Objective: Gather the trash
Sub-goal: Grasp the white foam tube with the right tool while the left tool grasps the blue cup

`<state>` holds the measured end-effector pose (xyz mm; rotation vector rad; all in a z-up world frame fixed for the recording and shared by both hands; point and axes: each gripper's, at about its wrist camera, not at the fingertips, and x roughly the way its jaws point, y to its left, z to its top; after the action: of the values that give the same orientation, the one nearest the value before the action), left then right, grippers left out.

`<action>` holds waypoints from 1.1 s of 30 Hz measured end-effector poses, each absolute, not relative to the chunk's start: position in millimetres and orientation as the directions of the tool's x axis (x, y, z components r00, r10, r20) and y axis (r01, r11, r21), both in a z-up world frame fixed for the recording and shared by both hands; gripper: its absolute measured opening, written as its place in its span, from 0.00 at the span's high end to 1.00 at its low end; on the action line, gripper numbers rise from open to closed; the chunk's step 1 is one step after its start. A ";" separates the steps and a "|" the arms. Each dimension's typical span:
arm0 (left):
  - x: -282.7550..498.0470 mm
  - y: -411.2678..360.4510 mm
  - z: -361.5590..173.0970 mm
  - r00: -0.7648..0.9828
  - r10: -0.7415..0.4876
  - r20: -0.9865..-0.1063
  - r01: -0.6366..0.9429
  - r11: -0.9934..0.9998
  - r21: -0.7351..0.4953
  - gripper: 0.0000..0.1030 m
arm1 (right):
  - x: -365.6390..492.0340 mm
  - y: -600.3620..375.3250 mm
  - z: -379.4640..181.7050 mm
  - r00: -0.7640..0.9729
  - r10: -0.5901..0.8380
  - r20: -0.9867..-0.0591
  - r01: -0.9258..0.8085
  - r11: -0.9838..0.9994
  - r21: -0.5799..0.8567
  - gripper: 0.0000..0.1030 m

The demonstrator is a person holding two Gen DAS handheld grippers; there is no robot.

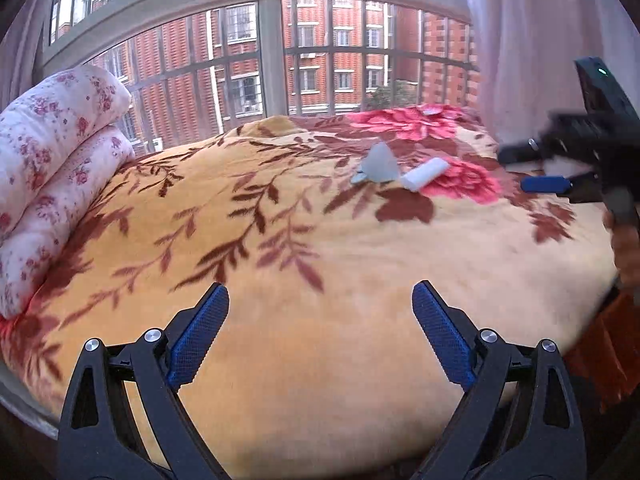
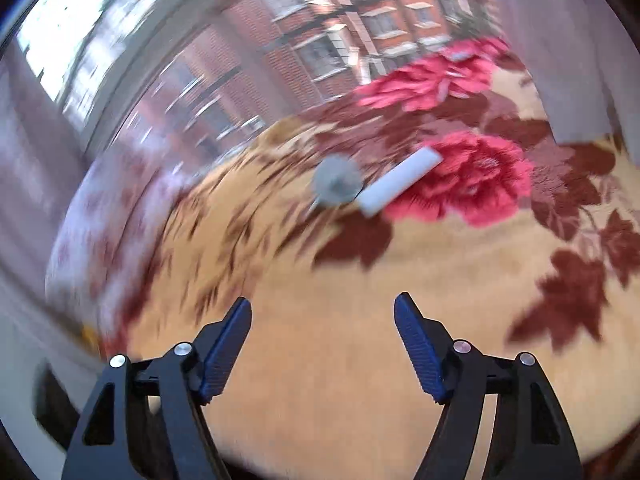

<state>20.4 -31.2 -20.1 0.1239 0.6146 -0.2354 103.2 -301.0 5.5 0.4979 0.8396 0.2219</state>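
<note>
Two scraps of trash lie far out on the yellow floral blanket [image 1: 320,240], with both grippers apart from them and holding nothing.

Both the left gripper [image 1: 320,304] and the right gripper [image 2: 322,316] have fingers spread wide and empty. A crumpled grey wrapper [image 1: 378,162] and a white rectangular paper strip [image 1: 425,173] rest touching each other, left of a pink flower print; the folded pink-flowered quilt [image 1: 52,152] sits far left. The step looks like the approach, before any grasp. In the right wrist view, the strip's long axis runs diagonally, near-left to far-right, so the next move likely calls for closing across its narrow width.
</note>
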 end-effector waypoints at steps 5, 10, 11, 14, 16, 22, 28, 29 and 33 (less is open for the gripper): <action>57.4 -35.5 -30.3 0.767 -0.193 -0.612 0.244 0.970 0.000 0.12 | 197.4 -322.5 -21.1 0.627 0.341 -0.701 0.196 0.801 0.565 0.40; 75.4 -35.9 -39.3 0.768 -0.176 -0.615 0.234 0.972 0.014 0.12 | 257.8 -323.6 -49.1 0.600 0.276 -0.751 0.317 0.779 0.540 0.41; 76.9 -35.9 -40.0 0.768 -0.176 -0.616 0.236 0.972 0.017 0.12 | 264.5 -323.0 -52.7 0.592 0.260 -0.763 0.343 0.776 0.530 0.41; 84.9 -36.5 -43.3 0.763 -0.170 -0.624 0.240 0.970 0.028 0.12 | 287.2 -324.8 -72.0 0.557 0.235 -0.797 0.428 0.741 0.518 0.41; 90.0 -35.9 -44.7 0.760 -0.171 -0.627 0.242 0.970 0.028 0.12 | 298.7 -324.3 -83.1 0.529 0.214 -0.821 0.472 0.730 0.494 0.41; 106.9 -35.1 -44.2 0.732 -0.183 -0.656 0.244 0.970 0.001 0.12 | 309.7 -307.3 -81.7 0.514 0.061 -0.856 0.458 0.824 0.333 0.74; 141.4 -60.7 -32.3 0.672 -0.235 -0.702 0.313 0.950 -0.018 0.12 | 247.9 -322.5 -43.7 0.674 0.088 -0.733 0.291 0.881 0.373 0.81; 152.0 -69.0 -30.5 0.651 -0.256 -0.715 0.323 0.945 -0.045 0.12 | 232.7 -326.0 -37.5 0.700 0.107 -0.706 0.254 0.886 0.387 0.81; 197.2 -106.5 -26.4 0.595 -0.325 -0.735 0.338 0.931 -0.138 0.12 | 167.1 -327.4 -26.2 0.761 0.174 -0.625 0.128 0.904 0.408 0.81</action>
<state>197.2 -106.5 -26.4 0.0163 0.8496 -0.3854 167.1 -327.4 -26.2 0.4512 0.7116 0.0260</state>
